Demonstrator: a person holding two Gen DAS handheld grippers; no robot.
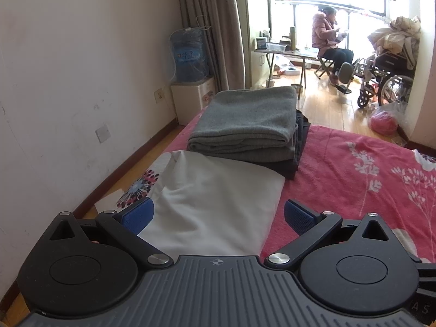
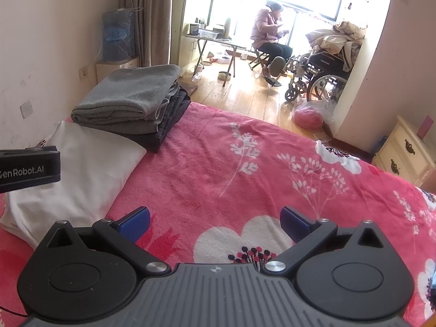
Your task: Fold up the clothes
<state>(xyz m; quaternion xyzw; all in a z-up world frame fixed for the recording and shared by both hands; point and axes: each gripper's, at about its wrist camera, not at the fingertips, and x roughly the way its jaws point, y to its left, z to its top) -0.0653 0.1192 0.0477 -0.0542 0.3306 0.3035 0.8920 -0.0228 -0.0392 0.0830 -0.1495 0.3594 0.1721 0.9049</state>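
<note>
Left hand-held gripper (image 1: 218, 216) spread wide, hovering over folded white garment (image 1: 215, 207) at near left of bed (image 1: 354, 169), pinching nothing. Right hand-held gripper (image 2: 215, 224) likewise spread, empty, above bare floral pink blanket (image 2: 218, 163). Far end of white garment touches stack of folded grey clothes (image 1: 245, 122) atop dark ones (image 1: 299, 141). Beyond bed: water dispenser (image 1: 190, 54) against left wall, seated person (image 1: 327, 43) at folding table (image 1: 286, 51), laden wheelchair (image 1: 387, 76), cream nightstand (image 2: 406, 150) far right

Folded stack (image 1: 245, 120) behind white garment (image 1: 215, 207), on bed (image 2: 245, 163).
</note>
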